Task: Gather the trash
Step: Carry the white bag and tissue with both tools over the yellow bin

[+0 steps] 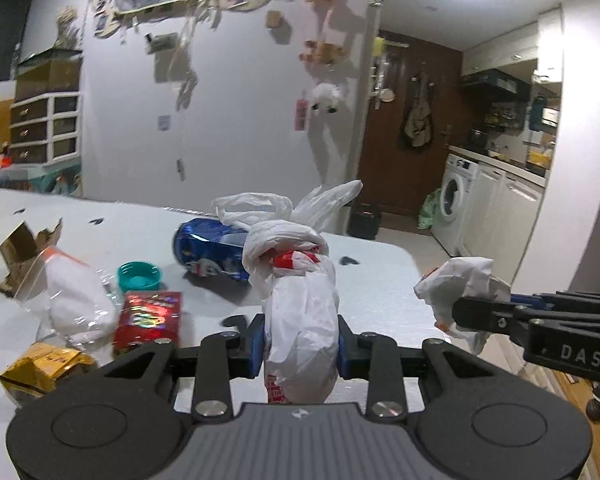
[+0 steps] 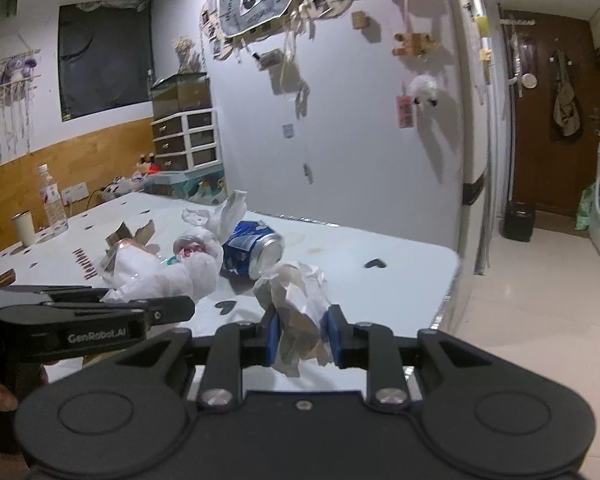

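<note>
Slippage is the main risk: the left gripper (image 1: 302,340) is closed around the thin waist of a knotted white plastic bag with red print (image 1: 300,312), and its film is slick and squashy, so a quick swing could let the bundle slide out between the blue pads. The right gripper (image 2: 303,334) is clamped on a crumpled wad of white paper (image 2: 298,304); loose folds hang below the pads, so only part of the wad may be pinched, and it could tear or drop, likely onto the floor since it sits near the tabletop's edge. Both loads appear lifted just above the white tabletop (image 1: 372,264), side by side but apart.

More trash lies on the tabletop: a dented blue drinks can (image 1: 208,248) on its side just behind the bag, a teal plastic bottle cap (image 1: 139,275), a shiny red foil packet (image 1: 150,318), a gold foil wrapper (image 1: 40,370), a clear plastic sleeve with white tissue inside (image 1: 76,300) and a torn brown cardboard piece (image 1: 22,248). A low sweep with the held bag could set the can rolling or knock the cap off
</note>
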`<move>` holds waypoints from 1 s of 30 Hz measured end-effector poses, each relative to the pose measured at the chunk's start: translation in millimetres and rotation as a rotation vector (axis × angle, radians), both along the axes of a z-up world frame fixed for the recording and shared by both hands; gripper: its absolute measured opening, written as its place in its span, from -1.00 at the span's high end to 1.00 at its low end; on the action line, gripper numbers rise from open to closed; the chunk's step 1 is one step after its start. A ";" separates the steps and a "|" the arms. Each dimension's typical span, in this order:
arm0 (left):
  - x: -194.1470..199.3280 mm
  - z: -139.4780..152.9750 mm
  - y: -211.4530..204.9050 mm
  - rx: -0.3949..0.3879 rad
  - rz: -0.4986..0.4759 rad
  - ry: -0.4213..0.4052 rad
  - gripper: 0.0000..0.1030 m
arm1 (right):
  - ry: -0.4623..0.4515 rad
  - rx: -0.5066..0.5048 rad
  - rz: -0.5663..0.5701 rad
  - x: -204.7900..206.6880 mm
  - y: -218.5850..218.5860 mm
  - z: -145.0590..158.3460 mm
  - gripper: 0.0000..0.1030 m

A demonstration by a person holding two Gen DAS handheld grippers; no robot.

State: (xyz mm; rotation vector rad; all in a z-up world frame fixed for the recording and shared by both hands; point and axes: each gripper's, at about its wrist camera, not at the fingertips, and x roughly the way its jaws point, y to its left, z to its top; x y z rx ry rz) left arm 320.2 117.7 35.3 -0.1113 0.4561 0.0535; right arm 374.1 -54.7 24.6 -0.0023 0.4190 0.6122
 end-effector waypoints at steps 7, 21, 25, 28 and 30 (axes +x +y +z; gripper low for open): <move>-3.9 -0.8 -30.8 0.021 -0.055 0.002 0.32 | -0.009 0.008 -0.067 -15.6 -35.1 0.2 0.50; -9.1 -12.5 -116.9 0.020 -0.189 0.042 0.32 | -0.004 0.005 -0.208 -49.1 -120.3 -12.7 0.50; -10.9 -18.7 -142.3 0.032 -0.221 0.057 0.32 | 0.003 0.005 -0.248 -58.0 -147.0 -18.7 0.50; -10.1 -24.1 -161.1 0.042 -0.239 0.076 0.32 | 0.013 0.009 -0.272 -63.0 -165.6 -24.1 0.50; -7.9 -27.0 -172.9 0.040 -0.248 0.090 0.32 | 0.022 0.008 -0.286 -65.9 -175.9 -28.1 0.50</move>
